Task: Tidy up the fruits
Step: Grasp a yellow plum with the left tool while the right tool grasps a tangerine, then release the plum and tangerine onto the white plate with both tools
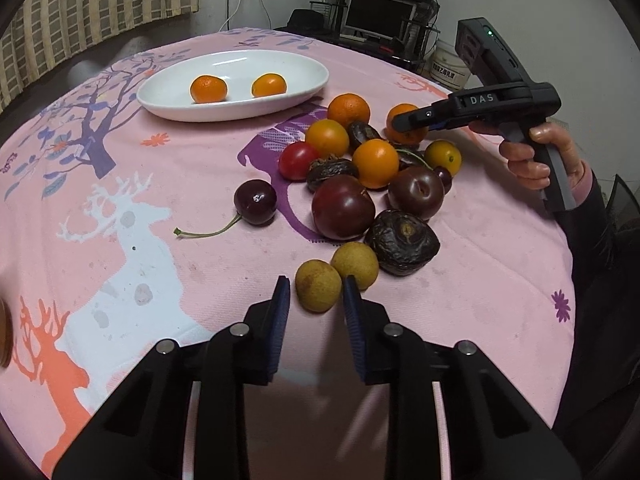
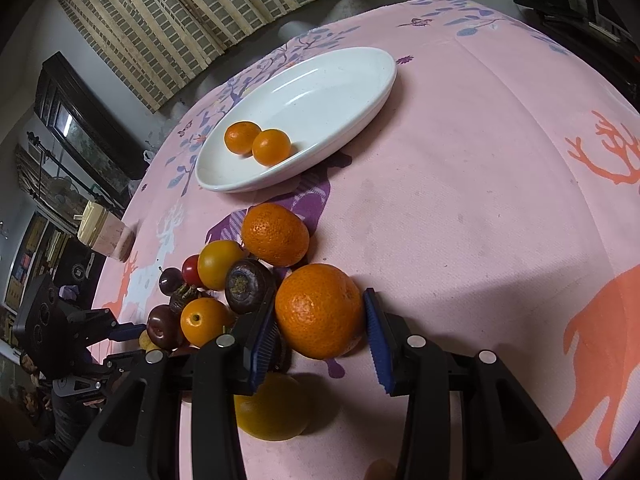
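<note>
Quickly: pink deer-print tablecloth (image 1: 224, 184), striped curtain (image 1: 96, 4) at left, monitor (image 1: 378, 16) on a back shelf. White dish (image 1: 304, 80) holds two small oranges. My left gripper (image 1: 316, 300) has closed on a tan longan (image 1: 319, 285) at the pile's near edge. My right gripper (image 2: 320, 320) clamps a big orange (image 2: 319, 310). Only the right view shows a yellow fruit (image 2: 272, 408) under my fingers.

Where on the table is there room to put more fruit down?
The white plate is bare right of its two oranges. The pink cloth left of the cherry is bare too. The fruit pile is crowded.
</note>
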Motion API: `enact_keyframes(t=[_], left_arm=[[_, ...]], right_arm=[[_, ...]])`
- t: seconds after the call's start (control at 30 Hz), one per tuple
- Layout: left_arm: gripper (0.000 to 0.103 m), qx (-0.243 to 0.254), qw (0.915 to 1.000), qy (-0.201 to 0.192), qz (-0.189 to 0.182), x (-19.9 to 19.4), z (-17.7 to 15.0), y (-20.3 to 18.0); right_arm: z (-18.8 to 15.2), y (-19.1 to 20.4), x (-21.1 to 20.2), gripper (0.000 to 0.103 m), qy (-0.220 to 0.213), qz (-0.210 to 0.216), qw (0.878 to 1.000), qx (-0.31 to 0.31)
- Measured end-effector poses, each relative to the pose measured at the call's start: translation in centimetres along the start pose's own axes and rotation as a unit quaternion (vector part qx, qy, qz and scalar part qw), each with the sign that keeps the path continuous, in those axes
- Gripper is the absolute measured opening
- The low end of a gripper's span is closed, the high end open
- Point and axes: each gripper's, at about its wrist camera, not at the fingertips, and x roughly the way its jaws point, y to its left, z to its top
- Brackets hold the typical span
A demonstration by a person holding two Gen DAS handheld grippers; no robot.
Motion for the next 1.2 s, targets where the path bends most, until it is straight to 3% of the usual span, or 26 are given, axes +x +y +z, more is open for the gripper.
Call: enact_keyframes(t=[0.27, 0.4, 0.57, 0.77, 0.9, 1.0, 1.1, 1.2], left_arm=[[0.029, -0.063, 0.9953, 0.0, -0.074, 0.7, 0.0, 2.2], [0.023, -0.072, 0.9953, -0.004, -0.065, 0.5, -0.1, 2.1], [0.023, -0.08, 0.9961, -0.012, -0.035, -0.5, -0.9, 1.4], [0.023, -0.105, 0.9928, -0.05, -0.029, -2.9, -0.5, 1.8], [0.023, -0.099, 0.9918, -0.073, -0.035, -3.8, 3.2, 2.3], [0.023, -0.099, 0.9904, -0.093, -0.029, -3.1, 8.1, 3.2], [0.023, -0.129, 0.9859, -0.103, -0.024, -0.7, 13.2, 5.1], [0.023, -0.145, 0.9855, -0.089, 0.003, 3.0, 16.9, 6.5]], right_arm=[[0.0, -0.1, -0.1, 0.043, -0.003, -0.001, 1.0, 0.002], [0.1, -0.2, -0.3, 0.043, -0.007, 0.001, 1.0, 0.007], [0.1, -0.4, -0.3, 0.043, -0.009, 0.002, 1.0, 0.008], [0.5, 0.2, -1.3, 0.043, -0.035, 0.012, 0.999, -0.007], [1.9, 1.4, -1.4, 0.043, -0.046, 0.017, 0.998, -0.03], [4.6, 2.9, -1.1, 0.043, -0.069, 0.012, 0.996, -0.051], [7.6, 3.7, -0.2, 0.043, -0.096, -0.016, 0.993, -0.07], [10.1, 3.4, 1.6, 0.043, -0.1, -0.033, 0.992, -0.071]])
